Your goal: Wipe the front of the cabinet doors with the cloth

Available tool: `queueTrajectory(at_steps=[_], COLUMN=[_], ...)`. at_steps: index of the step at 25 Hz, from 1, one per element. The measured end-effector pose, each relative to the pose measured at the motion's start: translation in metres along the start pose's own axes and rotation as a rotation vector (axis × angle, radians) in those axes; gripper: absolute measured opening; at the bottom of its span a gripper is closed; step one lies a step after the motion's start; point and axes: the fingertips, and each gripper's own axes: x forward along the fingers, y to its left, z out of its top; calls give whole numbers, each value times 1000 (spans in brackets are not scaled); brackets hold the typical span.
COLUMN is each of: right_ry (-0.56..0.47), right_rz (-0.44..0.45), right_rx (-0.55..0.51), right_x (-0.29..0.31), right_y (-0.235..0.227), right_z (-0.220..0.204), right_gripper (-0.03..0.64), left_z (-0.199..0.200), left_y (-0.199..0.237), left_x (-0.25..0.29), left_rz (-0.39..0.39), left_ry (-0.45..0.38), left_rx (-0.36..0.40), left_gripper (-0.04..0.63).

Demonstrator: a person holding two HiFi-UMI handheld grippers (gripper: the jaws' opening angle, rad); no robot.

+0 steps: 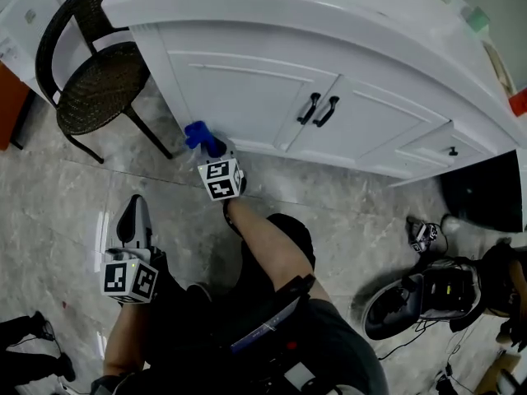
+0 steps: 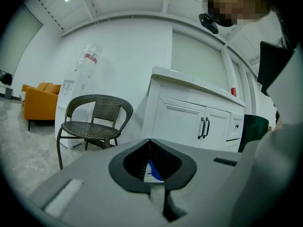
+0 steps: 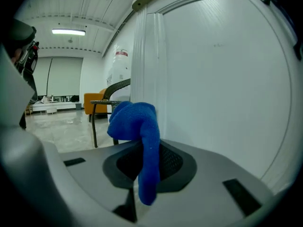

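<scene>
The cloth [image 1: 200,136] is a soft, nubby, bright blue microfibre rag, bunched into a rounded lump. One tail droops down from it in the right gripper view. The right gripper [image 1: 206,145] has its grey jaws clamped on it. It holds the lump at the lower left corner of the left door [image 1: 247,97]; whether the cloth touches the paint I cannot tell.

The cabinet [image 1: 272,23] is smooth gloss white. It has two flat-panelled doors with raised frames, and two black bar handles [image 1: 318,109] stand side by side where they meet. At 3 o'clock from the doors is one small drawer front with one black knob [image 1: 452,151].

The left gripper [image 1: 134,220] hangs at 7 o'clock from the cloth, well apart from the cabinet. Its jaws are together with nothing between them.

One round-backed chair [image 1: 95,64] of dark woven wicker on thin black metal legs stands at 9 o'clock from the doors, near the cabinet's end. The floor [image 1: 66,212] is polished grey stone-look tile. At 4 o'clock from the cloth, dark gear with cables [image 1: 424,295] lies on it.

In the left gripper view, one orange sofa [image 2: 40,100] sits beyond the chair, and one large clear bottle [image 2: 87,58] rises above the chair's back.
</scene>
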Motion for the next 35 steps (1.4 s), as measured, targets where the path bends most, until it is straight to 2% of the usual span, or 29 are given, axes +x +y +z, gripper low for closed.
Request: queueTrajectory(at_steps=[7,10,14,18,22,25,30,35], right_ry=[24,52,78,99,128,126,114,145], right_rz=[-159,-262,-384,-476,-556,-514,-282,-82], right_rx=[72,137,167,183,251,258,177,86], right_x=[-46,-79,-118,-152,-180,-179,-130,-71], right_y=[-81,-118,-161,-194,-215,-203,-127,-50], right_z=[-13,-31,-48,-58,-71,-69,-53,-46], right_gripper=[52,52,52,52,52,52,52,52], left_z=[-5,-8,-10,-9,-9,-11,-13,-6], left_y=[-38,-56,-76,-94,-101,-101,-92,-71], left_x=[33,45,55,65,69,71,67,48], left_rz=[-113,-169,-243,-302,-331,-334,-308,-236], left_ry=[0,2,0,-1,-5,-9,-3,-1], left_rx=[13,-13,-39,-56,-71,-82,-75,7], left_gripper=[3,3,3,3,3,3,3,3])
